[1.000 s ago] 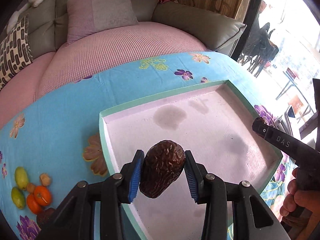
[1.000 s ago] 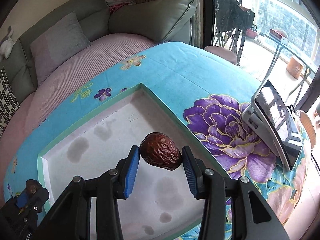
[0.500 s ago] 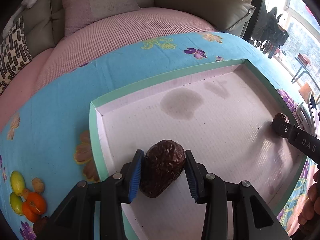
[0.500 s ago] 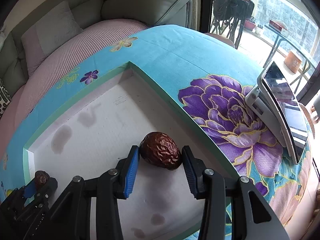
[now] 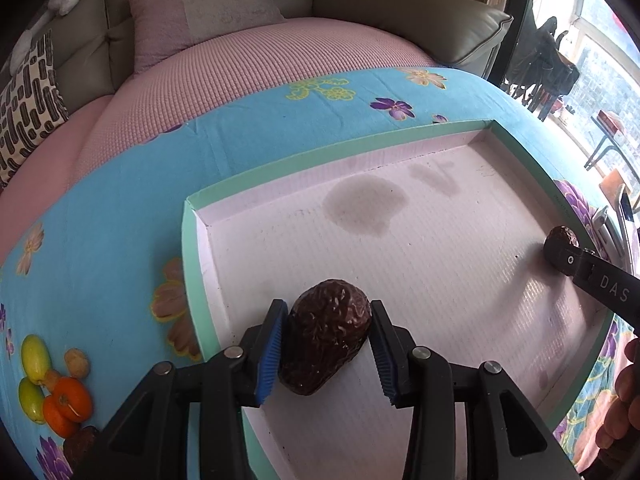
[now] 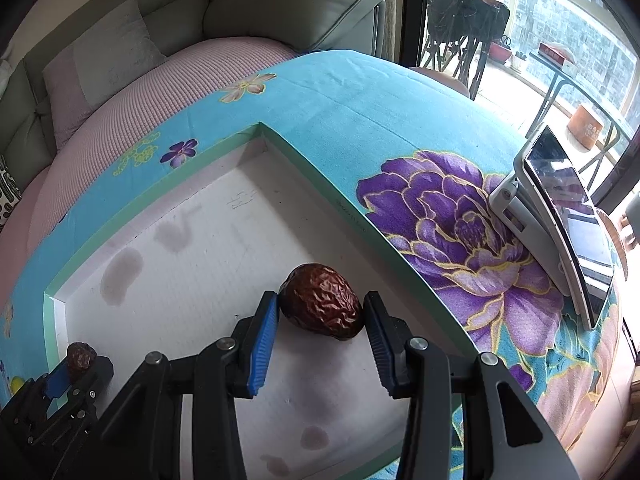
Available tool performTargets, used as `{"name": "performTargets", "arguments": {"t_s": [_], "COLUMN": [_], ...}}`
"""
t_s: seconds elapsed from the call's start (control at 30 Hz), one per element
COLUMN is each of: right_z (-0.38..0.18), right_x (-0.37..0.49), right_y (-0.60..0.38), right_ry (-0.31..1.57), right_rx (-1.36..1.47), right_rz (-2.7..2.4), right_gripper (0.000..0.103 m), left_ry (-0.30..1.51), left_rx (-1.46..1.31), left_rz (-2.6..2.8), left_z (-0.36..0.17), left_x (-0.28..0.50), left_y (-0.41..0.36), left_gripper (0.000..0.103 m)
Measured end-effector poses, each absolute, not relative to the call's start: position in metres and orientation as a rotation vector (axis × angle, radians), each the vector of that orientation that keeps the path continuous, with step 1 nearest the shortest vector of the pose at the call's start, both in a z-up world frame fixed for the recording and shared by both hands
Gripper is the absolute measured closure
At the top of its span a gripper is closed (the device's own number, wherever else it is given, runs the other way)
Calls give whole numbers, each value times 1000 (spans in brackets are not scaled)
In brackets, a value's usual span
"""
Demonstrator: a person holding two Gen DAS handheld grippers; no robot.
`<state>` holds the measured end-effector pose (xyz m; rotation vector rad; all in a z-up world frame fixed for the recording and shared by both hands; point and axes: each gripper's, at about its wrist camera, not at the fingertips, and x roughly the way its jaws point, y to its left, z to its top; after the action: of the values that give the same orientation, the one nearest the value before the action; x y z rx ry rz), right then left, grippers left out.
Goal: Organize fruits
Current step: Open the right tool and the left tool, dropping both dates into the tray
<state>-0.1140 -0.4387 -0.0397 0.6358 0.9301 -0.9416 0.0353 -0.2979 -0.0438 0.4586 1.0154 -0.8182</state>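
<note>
A wrinkled dark brown dried date [image 5: 324, 344] sits between the blue pads of my left gripper [image 5: 328, 306], low over the near left corner of the white tray with a green rim [image 5: 192, 240]. The jaws are opening slightly, but both pads still touch the date. My right gripper [image 6: 320, 298] is shut on a second, reddish-brown date [image 6: 324, 310] just above the tray floor by the right wall [image 6: 360, 220]. Each view shows the other gripper: the right one [image 5: 560, 248] at the tray's right side, the left one [image 6: 76, 364] at the bottom left.
Loose fruit lies on the blue flowered tablecloth left of the tray: two yellow-green fruits [image 5: 34, 354], an orange [image 5: 68, 404], a nut [image 5: 76, 362] and another date [image 5: 80, 446]. A tablet on a stand [image 6: 560, 208] is right of the tray. A sofa stands behind the table.
Both grippers have come down toward the tray floor with their dates. In the left wrist view the right gripper has moved inside the tray. Over the last half second little has changed.
</note>
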Motion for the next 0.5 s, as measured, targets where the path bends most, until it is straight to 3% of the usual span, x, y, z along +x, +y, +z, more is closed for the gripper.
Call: {"name": "performTargets", "arguments": {"t_s": [0.23, 0.33, 0.43, 0.5], "right_z": [-45, -47, -47, -45], "right_x": [-112, -111, -109, -108], "right_y": [-439, -439, -437, -436], "right_ry": [971, 980, 984, 980], "right_rx": [625, 615, 605, 589], "right_rz": [-950, -953, -946, -949], "right_gripper": [57, 48, 46, 37], "left_ry": [1017, 1009, 1001, 996], "left_rx": [461, 465, 445, 432], "left_rz": [-806, -807, -813, -808], "left_z": [-45, -42, -36, -30], "left_x": [36, 35, 35, 37], "left_y": [-295, -293, -289, -285], "left_gripper": [46, 42, 37, 34]}}
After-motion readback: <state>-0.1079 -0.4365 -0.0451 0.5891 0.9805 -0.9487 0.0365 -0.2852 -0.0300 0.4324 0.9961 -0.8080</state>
